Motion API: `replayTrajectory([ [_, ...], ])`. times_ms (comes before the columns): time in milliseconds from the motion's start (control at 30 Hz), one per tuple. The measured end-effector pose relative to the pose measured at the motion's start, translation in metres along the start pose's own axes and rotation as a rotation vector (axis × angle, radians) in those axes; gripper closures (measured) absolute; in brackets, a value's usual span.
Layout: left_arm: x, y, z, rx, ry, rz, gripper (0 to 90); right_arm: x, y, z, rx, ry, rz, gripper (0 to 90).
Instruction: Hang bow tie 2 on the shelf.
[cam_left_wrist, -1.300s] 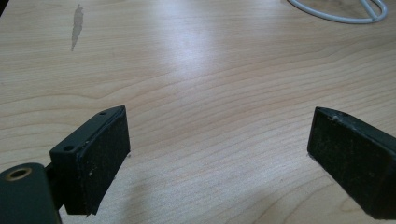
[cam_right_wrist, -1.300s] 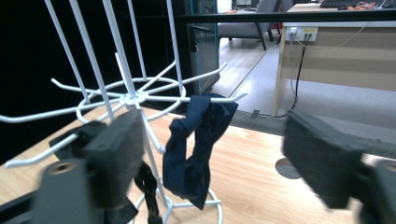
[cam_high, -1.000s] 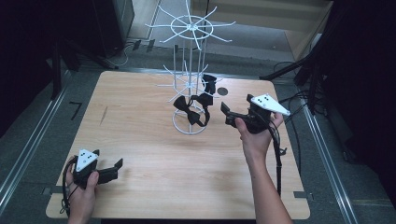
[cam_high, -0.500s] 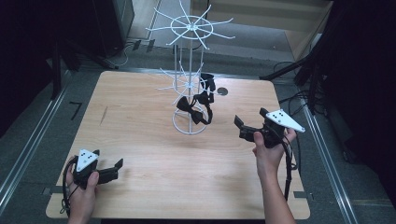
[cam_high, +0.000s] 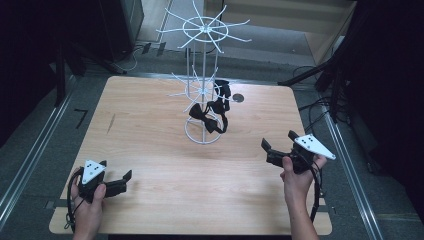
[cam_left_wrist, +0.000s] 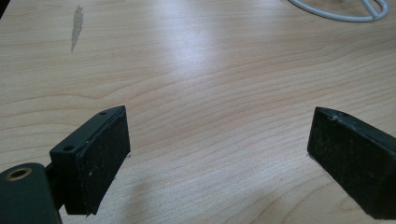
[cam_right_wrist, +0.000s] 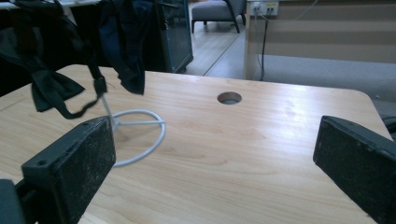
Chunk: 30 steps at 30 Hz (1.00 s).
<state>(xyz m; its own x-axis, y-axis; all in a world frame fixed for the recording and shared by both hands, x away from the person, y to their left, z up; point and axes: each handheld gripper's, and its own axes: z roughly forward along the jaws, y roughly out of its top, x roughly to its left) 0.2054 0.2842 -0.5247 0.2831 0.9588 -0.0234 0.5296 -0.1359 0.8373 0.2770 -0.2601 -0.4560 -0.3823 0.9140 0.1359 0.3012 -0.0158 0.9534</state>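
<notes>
Two black bow ties (cam_high: 207, 117) hang on the lower arms of a white wire rack (cam_high: 204, 85), which stands on its ring base near the middle of the wooden table (cam_high: 150, 125), a little to the far side. In the right gripper view the bow ties (cam_right_wrist: 51, 88) hang at the upper left, above the white ring of the rack (cam_right_wrist: 140, 135). A round hole (cam_high: 238, 98) is in the table, far and right of the rack.

The right gripper (cam_high: 277, 147) is held above the near right part of the table, well apart from the rack, with its jaws spread wide and nothing between them. The left gripper (cam_high: 117, 182) is at the near left corner, low over the wood, its jaws also wide apart and empty. A dark streak (cam_left_wrist: 77, 25) marks the wood far from it.
</notes>
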Motion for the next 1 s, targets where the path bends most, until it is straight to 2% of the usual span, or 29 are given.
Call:
replayTrajectory([
  [167,0.000,0.000,0.000,-0.001,0.000,0.000,6.6,-0.008,-0.012,-0.006,0.008,-0.006,0.015,0.0],
  [367,0.000,0.000,-0.001,-0.006,-0.004,0.001,6.6,-0.019,-0.027,-0.018,0.010,-0.067,0.023,0.0],
  [800,0.000,0.000,-0.001,-0.005,-0.001,0.000,6.6,-0.043,-0.068,-0.045,0.049,-0.110,0.054,0.0],
  [933,0.000,0.000,-0.001,-0.005,0.000,0.002,6.6,-0.050,-0.077,-0.054,0.060,-0.122,0.074,0.0],
  [1000,0.000,0.000,-0.001,-0.005,0.000,0.001,6.6,-0.053,-0.081,-0.058,0.072,-0.128,0.067,0.0],
])
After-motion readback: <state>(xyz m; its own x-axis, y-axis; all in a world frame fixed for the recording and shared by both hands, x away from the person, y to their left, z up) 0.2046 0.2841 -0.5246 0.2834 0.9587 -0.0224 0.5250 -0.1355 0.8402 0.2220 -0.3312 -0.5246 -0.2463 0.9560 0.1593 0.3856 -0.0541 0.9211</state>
